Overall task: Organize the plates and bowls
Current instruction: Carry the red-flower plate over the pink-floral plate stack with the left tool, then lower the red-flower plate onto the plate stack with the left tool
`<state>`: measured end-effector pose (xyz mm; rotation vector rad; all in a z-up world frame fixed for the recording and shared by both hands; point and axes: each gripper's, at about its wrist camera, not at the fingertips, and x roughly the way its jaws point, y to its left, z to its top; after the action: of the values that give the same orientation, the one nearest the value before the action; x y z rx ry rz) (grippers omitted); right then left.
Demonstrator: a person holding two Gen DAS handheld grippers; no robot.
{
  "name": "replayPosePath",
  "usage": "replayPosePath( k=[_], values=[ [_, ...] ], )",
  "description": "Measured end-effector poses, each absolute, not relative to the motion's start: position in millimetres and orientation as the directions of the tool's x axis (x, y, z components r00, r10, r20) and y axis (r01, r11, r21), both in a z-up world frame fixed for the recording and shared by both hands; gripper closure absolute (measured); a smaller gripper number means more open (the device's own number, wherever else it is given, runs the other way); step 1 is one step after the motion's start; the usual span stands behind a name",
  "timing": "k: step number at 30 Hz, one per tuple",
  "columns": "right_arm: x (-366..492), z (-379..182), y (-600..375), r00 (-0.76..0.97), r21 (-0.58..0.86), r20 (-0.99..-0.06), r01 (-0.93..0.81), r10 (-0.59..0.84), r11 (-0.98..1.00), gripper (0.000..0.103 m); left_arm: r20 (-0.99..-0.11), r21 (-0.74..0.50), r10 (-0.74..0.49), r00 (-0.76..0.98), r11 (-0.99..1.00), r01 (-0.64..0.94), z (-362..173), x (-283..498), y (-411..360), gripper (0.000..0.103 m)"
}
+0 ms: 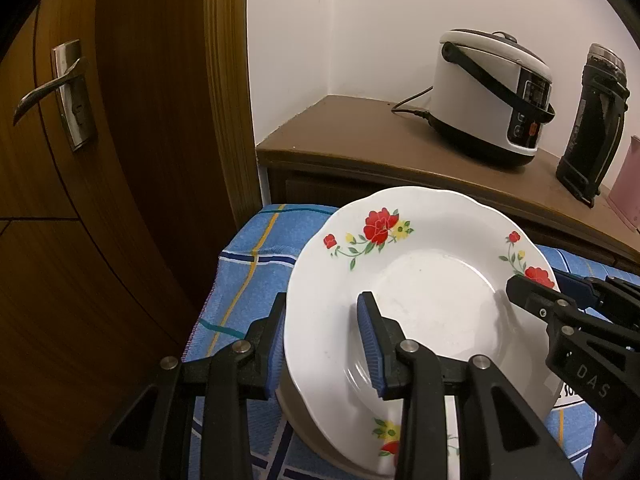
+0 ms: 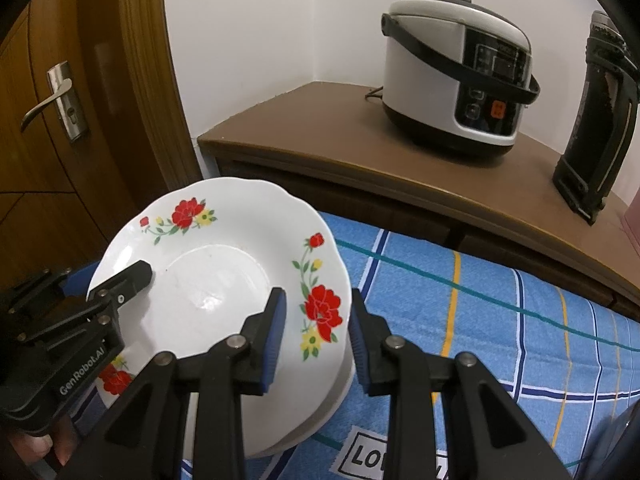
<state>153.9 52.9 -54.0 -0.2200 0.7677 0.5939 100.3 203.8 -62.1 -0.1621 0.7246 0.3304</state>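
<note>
You have the floral plate pinched by its rim from both sides: your left claw is clamped on the left edge, one pad on top and one under, and your right claw is clamped the same way on the right edge beside the big red flower. The plate sits on top of a stack of other dishes, which rests on the blue checked cloth; whether it is touching the stack or just above it I cannot tell. The risk from here is a tilt: if one hand rises faster than the other, the glazed rim could slide out of the pads and chip the dishes below. A drag sideways could shift the whole stack. The plate holds nothing; the rice cooker on the wooden desk behind is closed.
</note>
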Motion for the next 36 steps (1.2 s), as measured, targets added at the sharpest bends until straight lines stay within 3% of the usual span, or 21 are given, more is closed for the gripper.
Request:
replayPosePath(
  k=[36],
  values=[
    [161,-66,61,0.551,0.016,-0.73,-0.579,0.405,0.815,0.072,-0.696,-0.04,0.224,0.682,0.936,-0.349,-77,109,211,0.066]
  ],
)
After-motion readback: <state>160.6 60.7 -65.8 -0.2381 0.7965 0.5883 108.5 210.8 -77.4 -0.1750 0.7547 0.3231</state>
